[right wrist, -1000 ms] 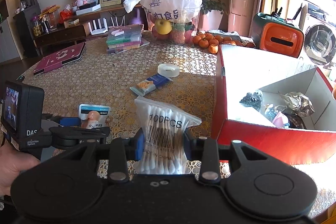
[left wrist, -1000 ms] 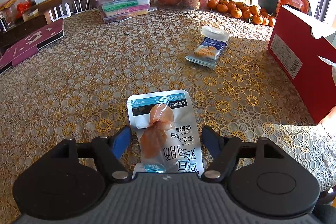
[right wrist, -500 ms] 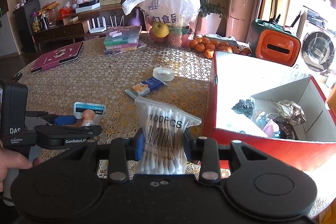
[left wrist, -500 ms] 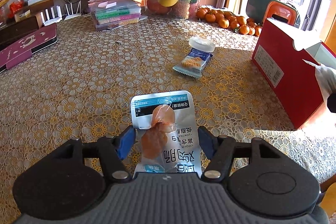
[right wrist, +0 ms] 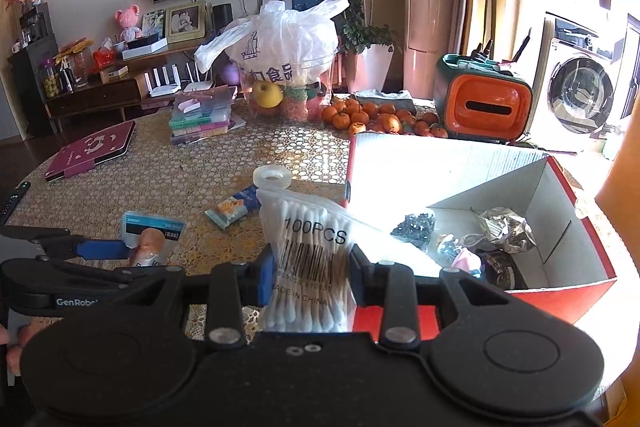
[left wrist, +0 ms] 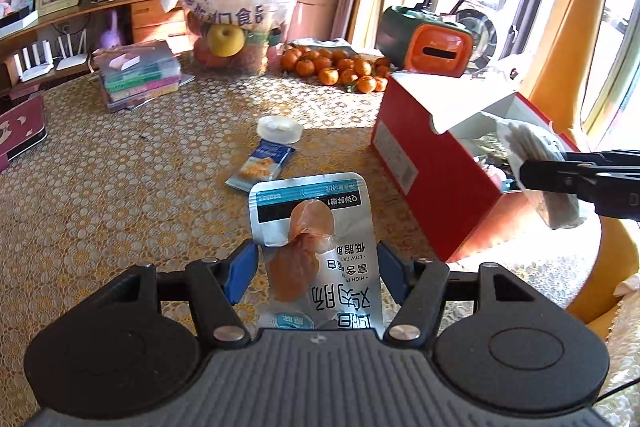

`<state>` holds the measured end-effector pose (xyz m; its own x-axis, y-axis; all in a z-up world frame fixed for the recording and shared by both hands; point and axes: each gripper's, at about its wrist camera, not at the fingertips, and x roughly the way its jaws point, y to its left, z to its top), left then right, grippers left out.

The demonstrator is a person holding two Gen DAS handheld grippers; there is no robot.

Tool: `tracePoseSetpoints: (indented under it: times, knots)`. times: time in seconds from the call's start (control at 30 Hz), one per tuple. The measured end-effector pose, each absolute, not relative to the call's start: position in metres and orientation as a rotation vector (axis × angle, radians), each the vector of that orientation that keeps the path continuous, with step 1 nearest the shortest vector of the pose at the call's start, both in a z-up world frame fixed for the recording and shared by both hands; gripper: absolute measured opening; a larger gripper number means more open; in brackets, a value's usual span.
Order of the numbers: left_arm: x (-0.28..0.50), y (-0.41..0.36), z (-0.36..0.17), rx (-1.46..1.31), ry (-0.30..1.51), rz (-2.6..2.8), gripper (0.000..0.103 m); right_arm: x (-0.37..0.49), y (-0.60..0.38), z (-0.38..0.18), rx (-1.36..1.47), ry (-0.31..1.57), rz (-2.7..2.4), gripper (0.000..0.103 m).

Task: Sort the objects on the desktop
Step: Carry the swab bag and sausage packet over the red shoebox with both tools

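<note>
A silver snack packet (left wrist: 316,227) with a pink sausage picture stands between the blue fingers of my left gripper (left wrist: 314,267), which is shut on it above the lace tablecloth. My right gripper (right wrist: 312,267) is shut on a clear bag of cotton swabs (right wrist: 308,239) marked 100PCS. It hovers at the near left corner of the open red box (right wrist: 552,299). In the left wrist view the swab bag (left wrist: 536,167) hangs over the red box (left wrist: 440,183). The right wrist view shows the left gripper (right wrist: 136,251) low at the left with the snack packet (right wrist: 150,247).
A tape roll (right wrist: 273,179) and a blue cracker packet (right wrist: 234,207) lie left of the box. Foil and small items sit inside the box. Tangerines (right wrist: 376,119), a fruit tub under a plastic bag (right wrist: 280,47), books (right wrist: 202,115) and an orange appliance (right wrist: 480,107) line the far side.
Both grippers have swung right toward the red box. The snack packet has stayed between the left fingers, which have closed in slightly. The swab bag now overlaps the box's near corner.
</note>
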<state>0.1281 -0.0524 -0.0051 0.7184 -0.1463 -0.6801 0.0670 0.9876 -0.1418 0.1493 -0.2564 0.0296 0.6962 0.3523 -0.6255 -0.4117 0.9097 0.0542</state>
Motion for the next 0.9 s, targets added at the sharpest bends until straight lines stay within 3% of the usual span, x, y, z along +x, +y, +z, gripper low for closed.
tracePoseSetpoints:
  times: [0.4, 0.9]
  knots:
    - [0.159, -0.09, 0.043, -0.065, 0.72, -0.276, 0.064, 0.167, -0.296, 0.04, -0.056, 0.67, 0.36, 0.035]
    - [0.231, -0.153, 0.056, -0.06, 0.778, -0.379, 0.064, 0.209, -0.34, 0.034, -0.071, 0.687, 0.26, 0.035]
